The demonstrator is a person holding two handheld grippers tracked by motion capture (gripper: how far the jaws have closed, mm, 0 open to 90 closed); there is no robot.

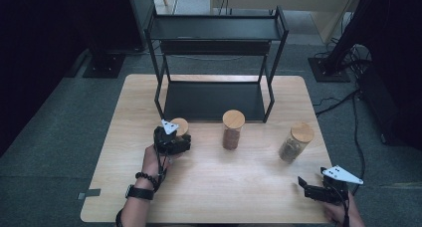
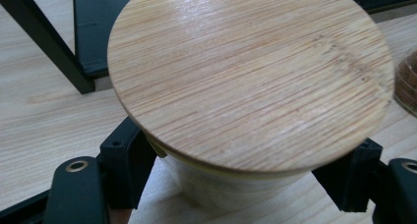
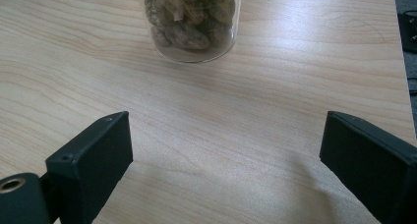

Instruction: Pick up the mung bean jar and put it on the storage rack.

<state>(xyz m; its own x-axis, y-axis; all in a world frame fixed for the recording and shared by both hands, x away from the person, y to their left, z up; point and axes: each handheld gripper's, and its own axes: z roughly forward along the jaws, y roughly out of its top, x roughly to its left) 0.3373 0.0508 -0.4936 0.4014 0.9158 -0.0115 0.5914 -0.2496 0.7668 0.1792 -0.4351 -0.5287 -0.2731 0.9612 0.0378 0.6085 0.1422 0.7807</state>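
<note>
So the left gripper [image 1: 175, 139] is clamped around the leftmost jar [image 2: 236, 135], just under its bamboo lid [image 2: 251, 76], and that jar sits right in front of the black shelf [image 1: 214, 100], near its left leg. Looks like the grab step is done, so I'd guess the next move is a straight lift and then onto the shelf without clipping the frame. The right gripper [image 1: 318, 189] hangs with its jaws wide apart and nothing in them, well away from the shelf, facing the jar of brown chunks [image 3: 189, 22].
</note>
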